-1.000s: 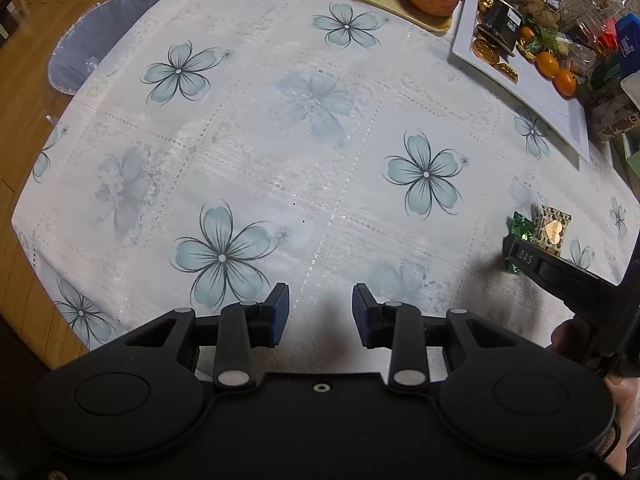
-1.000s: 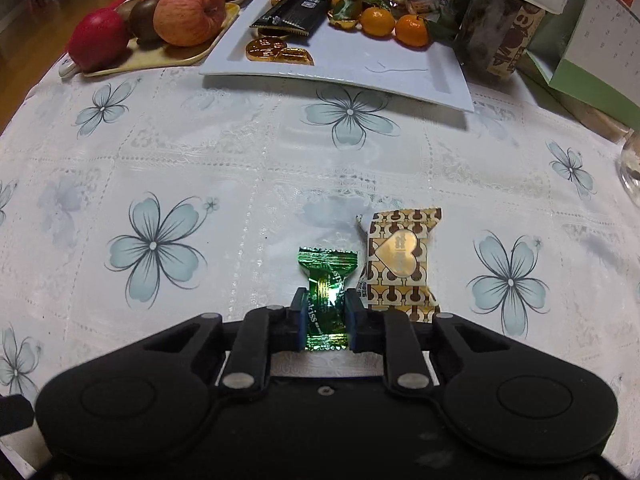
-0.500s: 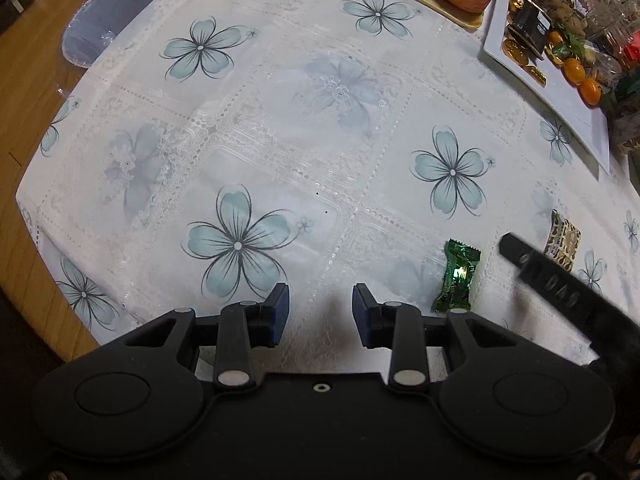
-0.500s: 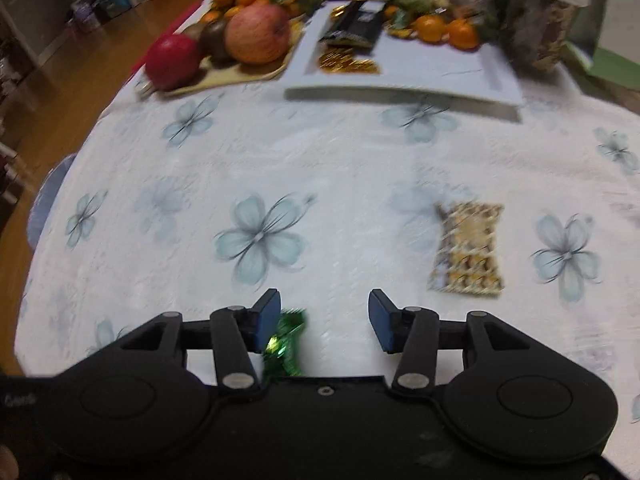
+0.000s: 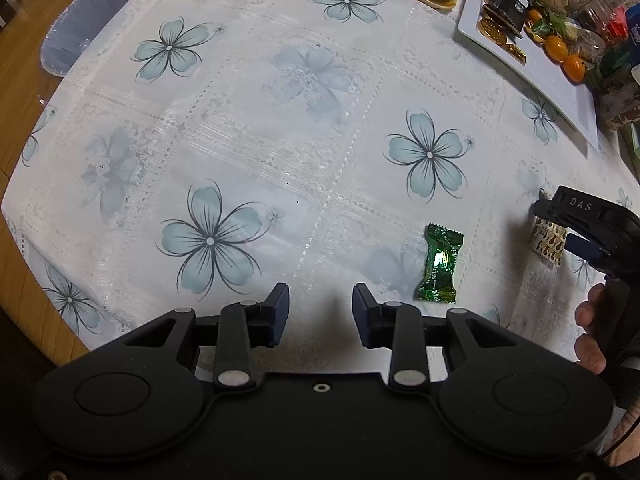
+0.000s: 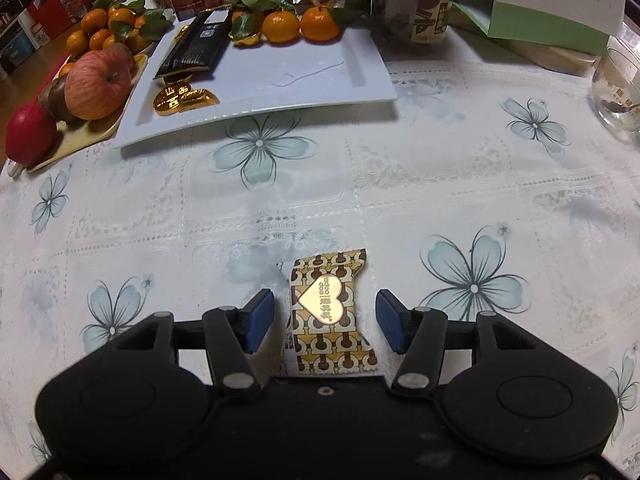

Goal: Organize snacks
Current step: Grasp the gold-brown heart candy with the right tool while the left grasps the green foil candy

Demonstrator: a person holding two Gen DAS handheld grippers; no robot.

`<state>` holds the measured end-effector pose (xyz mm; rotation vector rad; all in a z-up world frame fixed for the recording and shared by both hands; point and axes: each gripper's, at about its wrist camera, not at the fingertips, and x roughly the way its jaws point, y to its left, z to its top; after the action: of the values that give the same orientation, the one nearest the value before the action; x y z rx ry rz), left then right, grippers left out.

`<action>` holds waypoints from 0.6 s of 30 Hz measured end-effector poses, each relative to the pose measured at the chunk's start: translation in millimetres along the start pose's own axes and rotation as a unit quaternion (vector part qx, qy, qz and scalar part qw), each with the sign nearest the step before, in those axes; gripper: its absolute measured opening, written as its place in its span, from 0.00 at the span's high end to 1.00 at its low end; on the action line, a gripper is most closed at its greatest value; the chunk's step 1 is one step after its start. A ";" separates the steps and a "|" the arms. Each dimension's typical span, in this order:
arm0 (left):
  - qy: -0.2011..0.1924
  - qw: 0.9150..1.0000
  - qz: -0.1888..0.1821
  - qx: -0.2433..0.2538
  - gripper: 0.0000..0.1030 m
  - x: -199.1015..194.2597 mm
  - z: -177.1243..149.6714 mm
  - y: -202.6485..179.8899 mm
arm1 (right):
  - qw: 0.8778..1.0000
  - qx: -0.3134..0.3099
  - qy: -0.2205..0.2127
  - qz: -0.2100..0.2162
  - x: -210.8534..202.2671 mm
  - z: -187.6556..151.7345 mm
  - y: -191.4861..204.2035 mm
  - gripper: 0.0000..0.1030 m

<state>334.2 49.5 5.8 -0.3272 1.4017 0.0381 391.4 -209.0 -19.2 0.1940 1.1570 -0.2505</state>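
A green wrapped candy (image 5: 439, 263) lies free on the flowered tablecloth, just right of my left gripper (image 5: 320, 314), which is open with nothing between its fingers. A gold-and-brown wrapped snack with a heart label (image 6: 330, 312) lies flat between the fingers of my right gripper (image 6: 325, 320); its jaws are opening and the pads stand clear of the wrapper on both sides. In the left wrist view the right gripper (image 5: 576, 236) hovers over that gold snack (image 5: 548, 242), with a hand (image 5: 592, 332) below it.
A white tray (image 6: 320, 80) at the back holds a black bar (image 6: 194, 46), gold foil coins (image 6: 184, 98) and mandarins (image 6: 298, 24). Left of it a yellow plate carries an apple (image 6: 98, 84) and other fruit. Jars, a box and a glass bowl (image 6: 618, 88) crowd the back right.
My right gripper let go of the green candy, opened, and moved right until it straddled the gold snack. The left gripper stayed open and nearly still.
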 end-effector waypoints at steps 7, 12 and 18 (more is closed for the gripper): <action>0.012 1.000 -0.010 0.016 0.58 9.9 -1.8 -14.1 | 1.000 -0.010 0.023 -0.005 -11.9 -14.7 -8.5 0.69; 0.008 0.999 -0.028 0.039 0.58 16.7 -8.8 -32.7 | 0.999 0.023 0.034 0.032 -42.7 -40.9 -44.8 0.69; -0.017 0.995 -0.063 0.070 0.58 19.2 -14.4 -56.2 | 0.996 0.063 0.029 0.056 -83.1 -81.7 -83.7 0.68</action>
<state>336.0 -11.0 -3.2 -0.2960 1.3407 -0.1560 263.6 -258.3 23.5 0.3776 1.1851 -0.2195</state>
